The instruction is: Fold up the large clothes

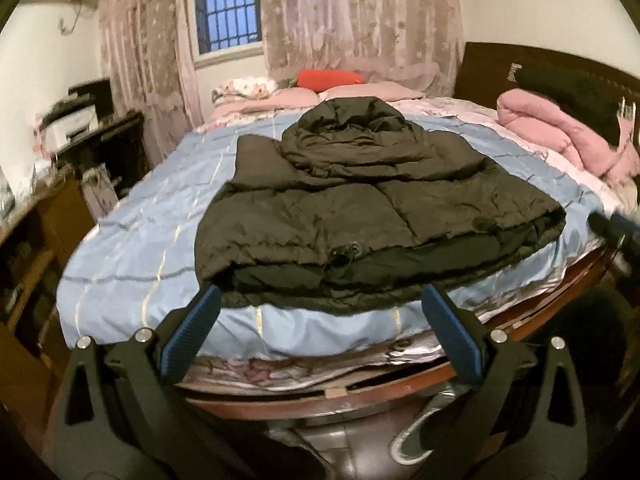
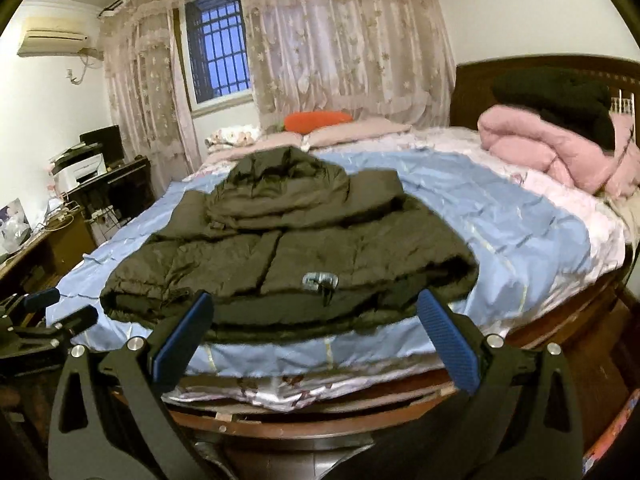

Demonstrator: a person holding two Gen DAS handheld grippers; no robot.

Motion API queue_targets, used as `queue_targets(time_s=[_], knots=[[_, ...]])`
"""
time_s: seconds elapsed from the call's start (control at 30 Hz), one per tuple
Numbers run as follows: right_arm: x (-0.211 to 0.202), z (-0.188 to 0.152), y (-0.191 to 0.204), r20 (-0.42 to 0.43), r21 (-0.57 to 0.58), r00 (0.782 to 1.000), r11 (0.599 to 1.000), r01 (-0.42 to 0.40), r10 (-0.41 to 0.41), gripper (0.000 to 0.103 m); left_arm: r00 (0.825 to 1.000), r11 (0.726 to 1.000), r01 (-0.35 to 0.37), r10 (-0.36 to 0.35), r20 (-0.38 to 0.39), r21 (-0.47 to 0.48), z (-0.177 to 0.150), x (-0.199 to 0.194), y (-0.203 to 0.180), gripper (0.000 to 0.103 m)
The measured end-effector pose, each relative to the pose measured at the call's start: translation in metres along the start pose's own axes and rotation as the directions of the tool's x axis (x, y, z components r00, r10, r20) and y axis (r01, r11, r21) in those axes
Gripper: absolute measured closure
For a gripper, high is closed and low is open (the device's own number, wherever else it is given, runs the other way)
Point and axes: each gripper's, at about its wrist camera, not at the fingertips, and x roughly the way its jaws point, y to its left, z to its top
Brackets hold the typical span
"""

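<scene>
A dark olive hooded puffer jacket [image 1: 360,208] lies folded on the blue bedspread [image 1: 132,240], hood on top toward the far side, hem toward me. In the right wrist view the same jacket [image 2: 288,248] shows a small grey tag at its front fold. My left gripper [image 1: 320,296] hangs open just short of the jacket's near edge, nothing between its blue pads. My right gripper [image 2: 316,304] is also open at the near hem, empty. The left gripper [image 2: 48,308] shows at the left edge of the right wrist view, beside the bed.
A pink quilt [image 1: 560,136] and a dark garment [image 1: 572,92] are piled by the wooden headboard at right. Pillows and a red cushion [image 1: 328,78] lie at the far side. A desk with a printer [image 2: 80,168] stands left. The bed's wooden frame [image 1: 520,328] runs below the grippers.
</scene>
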Motion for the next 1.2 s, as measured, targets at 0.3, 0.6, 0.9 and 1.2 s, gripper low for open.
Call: queue_targets(time_s=[0.3,0.6,0.9,1.2], knots=[[-0.009,0.034,-0.002,0.211,-0.510,0.974,0.842,0.179,-0.080,0.001,0.978,0.926,-0.175,0.124,0.167,0.335,0.012,0.012,0.010,0.002],[0.037,-0.021,-0.017,0.291,-0.894,0.951,0.324,0.309,-0.105,0.001,0.934,0.545,-0.356,0.178,0.310,0.759,-0.021,0.054,0.010,0.002],[0.073,-0.050,-0.038,0.271,-0.953,0.958,0.116,0.281,-0.098,0.001,0.958,0.437,-0.285,0.138,0.250,0.853,-0.052,0.089,0.010,0.002],[0.114,-0.075,-0.053,0.284,-0.957,0.944,0.018,0.291,-0.167,0.001,0.954,0.336,-0.294,0.163,0.253,0.895,-0.072,0.131,0.004,0.002]])
